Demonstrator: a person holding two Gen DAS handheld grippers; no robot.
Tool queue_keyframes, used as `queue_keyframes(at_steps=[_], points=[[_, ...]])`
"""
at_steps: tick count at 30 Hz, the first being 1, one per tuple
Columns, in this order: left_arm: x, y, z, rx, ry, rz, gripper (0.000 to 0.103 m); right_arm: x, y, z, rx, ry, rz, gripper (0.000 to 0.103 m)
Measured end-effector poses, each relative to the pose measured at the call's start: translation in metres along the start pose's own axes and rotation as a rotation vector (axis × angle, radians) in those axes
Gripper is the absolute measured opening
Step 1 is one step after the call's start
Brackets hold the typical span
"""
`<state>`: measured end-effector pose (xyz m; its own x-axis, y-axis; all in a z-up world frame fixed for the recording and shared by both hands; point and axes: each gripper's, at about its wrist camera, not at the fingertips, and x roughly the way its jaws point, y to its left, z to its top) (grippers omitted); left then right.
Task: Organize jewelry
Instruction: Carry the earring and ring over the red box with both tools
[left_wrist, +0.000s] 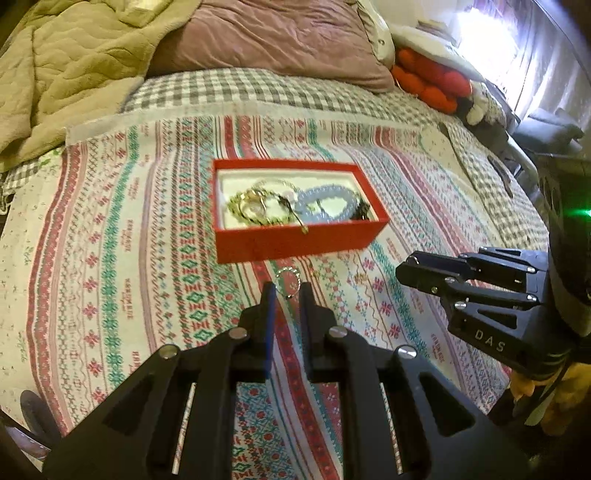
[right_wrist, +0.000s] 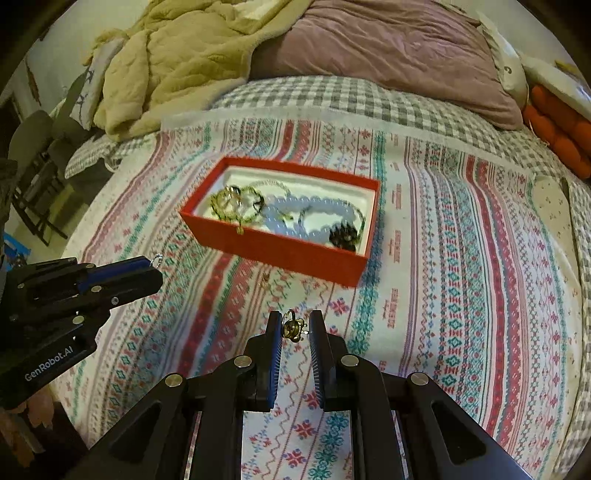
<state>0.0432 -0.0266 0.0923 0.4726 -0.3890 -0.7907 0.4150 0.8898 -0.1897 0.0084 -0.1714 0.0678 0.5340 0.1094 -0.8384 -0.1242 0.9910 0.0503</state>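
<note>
Left gripper (left_wrist: 287, 291) pinching small silver ring (left_wrist: 288, 282) between fingertips, hovering over patterned bedspread (left_wrist: 110, 258) just short of red box (left_wrist: 295, 240). Right gripper (right_wrist: 294, 326) clamping gold ring (right_wrist: 293, 326); its ornament too small to make out. Box lying open, holding tangled blue beaded bracelet (left_wrist: 325, 203), green-gold chain (left_wrist: 251, 210), dark piece half hidden by wall. Tiny gold bits (left_wrist: 360, 276) lying loose beside box, blurred, kind unclear.
</note>
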Motion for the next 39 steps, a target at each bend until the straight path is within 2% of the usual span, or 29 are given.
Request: queue_keyframes(at_steps=[11,21,39], points=[[-0.008,0.010,0.020,-0.034,-0.056,0.007,0.014,-0.012,0.000,0.022,0.038,-0.061,0.014,0.015],[0.011,0.024,0.041,-0.094,-0.096,-0.018,0.014,-0.001,-0.020,0.045,0.136,-0.068,0.039,0.015],[0.069,0.024,0.052,-0.108,-0.046,-0.010,0.014,0.048,-0.039,0.066,0.185,-0.034,0.052,0.015]])
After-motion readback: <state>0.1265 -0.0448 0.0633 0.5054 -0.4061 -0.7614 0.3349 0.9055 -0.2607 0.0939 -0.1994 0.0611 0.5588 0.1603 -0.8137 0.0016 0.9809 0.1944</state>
